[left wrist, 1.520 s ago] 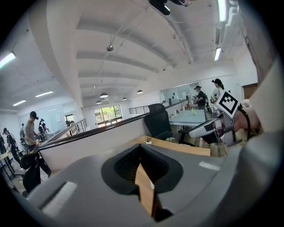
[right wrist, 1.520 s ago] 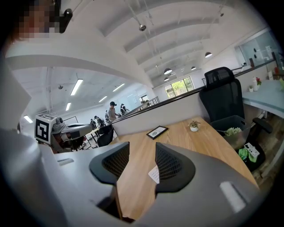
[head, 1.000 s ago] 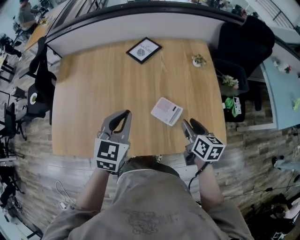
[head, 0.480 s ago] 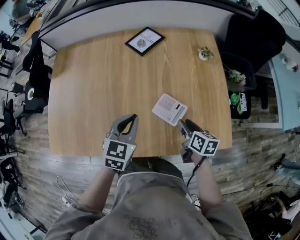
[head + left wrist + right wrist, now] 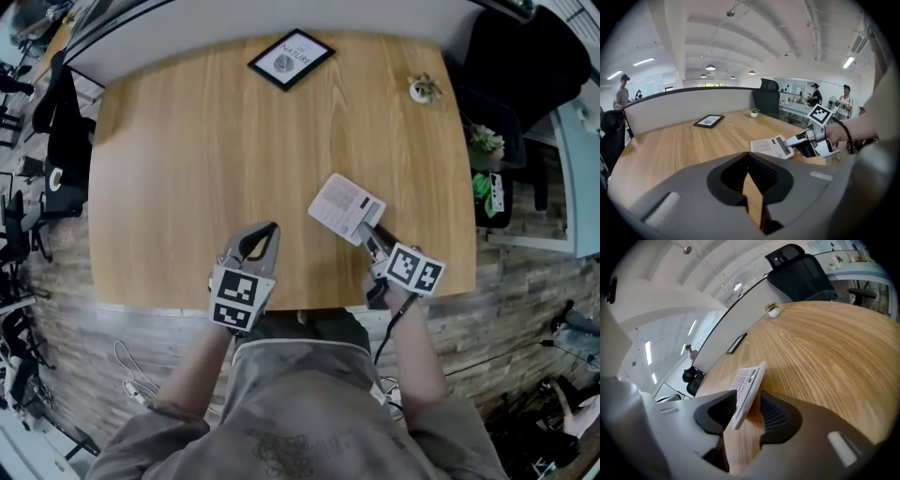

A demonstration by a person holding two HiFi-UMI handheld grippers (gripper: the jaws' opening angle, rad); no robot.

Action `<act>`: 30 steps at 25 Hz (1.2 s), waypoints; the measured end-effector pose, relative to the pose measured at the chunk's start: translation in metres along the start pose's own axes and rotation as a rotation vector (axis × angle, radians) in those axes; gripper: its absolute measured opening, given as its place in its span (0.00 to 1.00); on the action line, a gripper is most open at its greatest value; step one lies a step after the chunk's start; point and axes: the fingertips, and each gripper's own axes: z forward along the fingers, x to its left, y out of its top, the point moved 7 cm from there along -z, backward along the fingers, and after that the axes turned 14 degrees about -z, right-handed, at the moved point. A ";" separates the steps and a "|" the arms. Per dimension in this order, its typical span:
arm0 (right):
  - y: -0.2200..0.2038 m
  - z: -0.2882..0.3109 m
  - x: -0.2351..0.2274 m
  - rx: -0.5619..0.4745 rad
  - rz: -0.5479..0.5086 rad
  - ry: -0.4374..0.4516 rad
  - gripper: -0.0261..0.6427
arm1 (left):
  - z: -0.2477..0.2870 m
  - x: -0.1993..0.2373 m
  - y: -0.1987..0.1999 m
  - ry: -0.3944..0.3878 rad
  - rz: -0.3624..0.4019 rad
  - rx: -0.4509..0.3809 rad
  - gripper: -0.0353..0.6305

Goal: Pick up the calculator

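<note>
The white calculator (image 5: 345, 206) is tilted near the front right of the wooden table (image 5: 187, 169). My right gripper (image 5: 367, 230) is shut on its near corner. In the right gripper view the calculator (image 5: 749, 380) stands on edge between the two ribbed pads of my right gripper (image 5: 747, 404). From the left gripper view the calculator (image 5: 771, 146) hangs just off the tabletop in the right gripper (image 5: 790, 140). My left gripper (image 5: 270, 228) is shut and holds nothing, over the table's front edge to the left of the calculator; its tips (image 5: 750, 161) meet with only a thin slit behind them.
A black picture frame (image 5: 291, 59) lies at the far middle of the table. A small potted plant (image 5: 425, 89) stands at the far right corner. A black office chair (image 5: 525, 56) stands beyond that corner. A grey partition runs along the far edge.
My right gripper has moved forward to the calculator and closed on its near corner, and the calculator has tilted up. The left gripper has shifted slightly right.
</note>
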 end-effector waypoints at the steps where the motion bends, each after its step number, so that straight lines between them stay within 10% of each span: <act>1: -0.001 0.004 -0.002 -0.001 0.011 0.005 0.29 | 0.002 0.003 -0.003 0.001 -0.006 0.010 0.06; 15: 0.001 0.023 0.003 -0.064 0.158 0.041 0.16 | -0.008 0.025 -0.012 -0.002 -0.016 0.033 0.06; 30: 0.085 -0.070 0.128 -0.267 -0.087 0.131 0.15 | -0.098 0.031 0.069 0.018 0.016 -0.164 0.06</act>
